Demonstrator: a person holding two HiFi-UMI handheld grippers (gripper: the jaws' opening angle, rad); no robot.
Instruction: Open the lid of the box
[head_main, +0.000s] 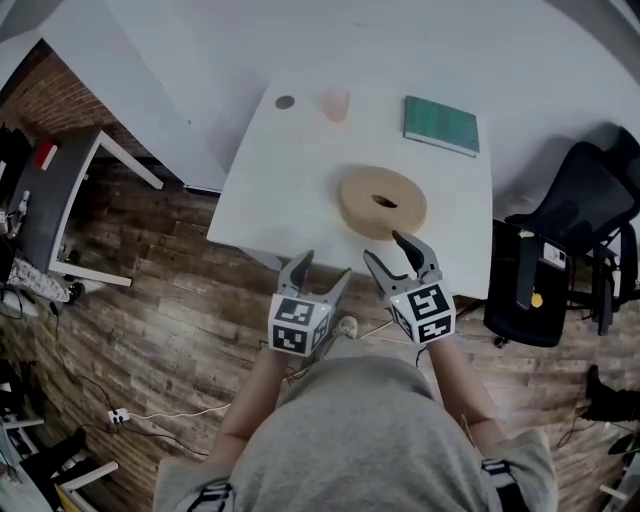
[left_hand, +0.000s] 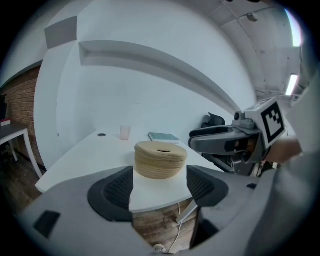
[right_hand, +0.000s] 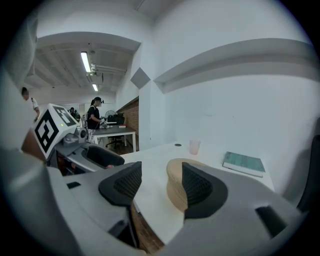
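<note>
The round wooden box (head_main: 382, 202) lies near the front edge of the white table (head_main: 290, 190), its lid with a slot on top in place. Both grippers hang just off that front edge. My left gripper (head_main: 327, 265) is open and empty, and the box (left_hand: 160, 159) stands a little beyond its jaws (left_hand: 161, 186). My right gripper (head_main: 383, 247) is open too, close to the box's near rim. In the right gripper view its right pad covers part of the box (right_hand: 175, 187), with nothing between the fingers (right_hand: 161, 184).
At the back of the table are a green book (head_main: 441, 124), a pink cup (head_main: 336, 103) and a small dark disc (head_main: 285, 102). A black office chair (head_main: 580, 230) stands to the right, a dark desk (head_main: 50, 200) to the left. Cables lie on the wooden floor.
</note>
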